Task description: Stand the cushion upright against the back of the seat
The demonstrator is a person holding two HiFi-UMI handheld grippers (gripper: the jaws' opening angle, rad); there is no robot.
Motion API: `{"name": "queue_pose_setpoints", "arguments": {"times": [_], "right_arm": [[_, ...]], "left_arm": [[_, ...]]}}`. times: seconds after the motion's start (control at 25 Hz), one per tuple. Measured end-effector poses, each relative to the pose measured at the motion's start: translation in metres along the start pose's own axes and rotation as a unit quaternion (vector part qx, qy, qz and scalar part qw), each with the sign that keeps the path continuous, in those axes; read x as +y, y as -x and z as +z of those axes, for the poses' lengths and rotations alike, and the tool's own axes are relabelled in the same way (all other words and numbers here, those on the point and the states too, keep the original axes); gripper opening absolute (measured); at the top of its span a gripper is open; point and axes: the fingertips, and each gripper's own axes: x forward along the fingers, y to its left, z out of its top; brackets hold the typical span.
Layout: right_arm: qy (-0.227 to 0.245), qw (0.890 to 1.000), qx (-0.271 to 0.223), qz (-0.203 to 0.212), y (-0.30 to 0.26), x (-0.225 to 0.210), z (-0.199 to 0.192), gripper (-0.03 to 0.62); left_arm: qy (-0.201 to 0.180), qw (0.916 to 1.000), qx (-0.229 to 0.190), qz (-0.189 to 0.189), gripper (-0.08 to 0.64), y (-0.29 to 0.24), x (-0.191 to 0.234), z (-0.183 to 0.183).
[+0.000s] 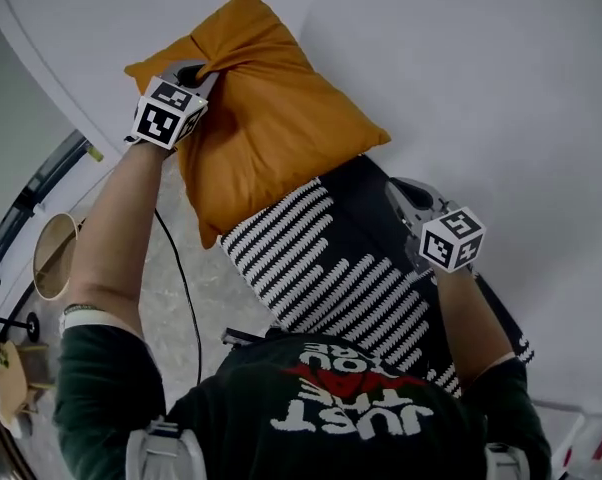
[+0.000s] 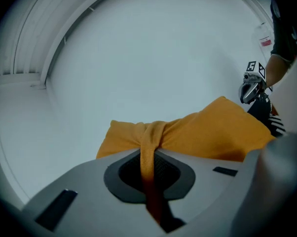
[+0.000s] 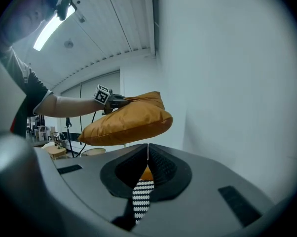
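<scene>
Left arm reaches up, left gripper (image 1: 195, 75) pinching a fold of the orange cushion (image 1: 276, 128); lower right gripper (image 1: 405, 200) looks clamped on striped fabric (image 1: 331, 273).

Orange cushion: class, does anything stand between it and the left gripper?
No. The left gripper is shut on a fold of the orange cushion. The striped cushion, pinched by the right gripper, meets its lower edge in the head view. No seat back is recognisable.
</scene>
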Motion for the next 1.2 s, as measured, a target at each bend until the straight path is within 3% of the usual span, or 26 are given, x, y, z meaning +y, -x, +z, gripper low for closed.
{"name": "queue_pose_setpoints", "arguments": {"times": [0.24, 0.4, 0.68, 0.8, 0.92, 1.08, 1.2], "right_arm": [[-0.022, 0.999, 0.027, -0.023, -0.046, 0.008, -0.013, 0.026], [-0.044, 0.997, 0.053, -0.035, -0.094, -0.003, -0.031, 0.026], [-0.094, 0.988, 0.112, -0.052, -0.150, -0.033, -0.104, 0.026], [-0.119, 0.981, 0.139, -0.060, -0.166, -0.047, -0.137, 0.026], [-0.145, 0.974, 0.163, -0.067, -0.174, -0.061, -0.179, 0.026], [-0.182, 0.962, 0.189, -0.074, -0.176, -0.071, -0.233, 0.026], [-0.209, 0.952, 0.210, -0.075, -0.174, -0.069, -0.269, 0.026]], "left_arm": [[0.000, 0.9992, -0.017, -0.035, 0.015, -0.047, 0.004, -0.037], [-0.009, 0.9990, -0.021, -0.039, 0.015, -0.101, 0.011, -0.074], [-0.034, 0.9968, 0.016, -0.071, 0.017, -0.218, -0.043, -0.176], [-0.067, 0.9943, 0.041, -0.073, 0.017, -0.271, -0.066, -0.221], [-0.135, 0.9865, 0.053, -0.077, 0.017, -0.320, -0.105, -0.257], [-0.247, 0.9616, 0.049, -0.109, 0.020, -0.360, -0.190, -0.305], [-0.266, 0.9510, 0.092, -0.128, 0.028, -0.366, -0.233, -0.373]]}}
